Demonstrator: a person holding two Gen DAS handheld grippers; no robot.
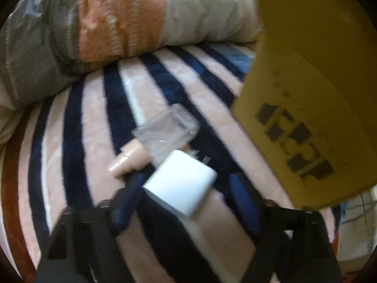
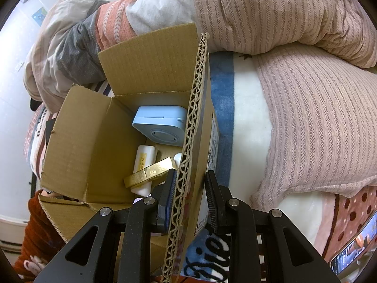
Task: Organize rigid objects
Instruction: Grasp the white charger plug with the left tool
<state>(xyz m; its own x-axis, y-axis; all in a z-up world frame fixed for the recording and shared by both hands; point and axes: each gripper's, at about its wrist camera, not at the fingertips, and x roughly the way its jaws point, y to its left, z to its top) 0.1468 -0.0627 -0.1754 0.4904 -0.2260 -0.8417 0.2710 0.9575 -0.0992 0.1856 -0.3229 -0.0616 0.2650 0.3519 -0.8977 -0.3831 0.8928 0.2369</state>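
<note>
Left gripper (image 1: 186, 188): spread wide, its blue-padded fingers on either side of a white charger (image 1: 180, 184) but not gripping it; only the left finger looks close to the charger's edge, and motion blur hides whether they touch.
Charger: lies on the striped blanket (image 1: 77, 127) with its prongs pointing away from the camera, toward the far side of the bed.
Neighbours: a clear plastic case (image 1: 167, 127) sits just beyond the charger, and a pink object (image 1: 127, 158) lies half under the case; both are crowded against the charger.
Right gripper (image 2: 190, 193): partly closed around the upright flap (image 2: 188, 146) of a cardboard box (image 2: 94, 141); the left pad is on the flap, while a gap shows at the right pad, so a firm pinch cannot be confirmed.
Box contents: a light blue device (image 2: 157, 125), a white tube (image 2: 143, 160) and a gold box (image 2: 150, 172) are already inside.
Box seen from the left: its outer wall (image 1: 306, 118) rises to the right of the charger.
Stage (judged): the charger looks like the next item to be boxed.
Risk 1: closing off-centre on the smooth, tilted charger could squirt it out sideways.
Risk 2: the fingers could catch the case or the pink object and drag them along.
Risk 3: a loose hold on the flap could let the box tip on the soft bedding.
</note>
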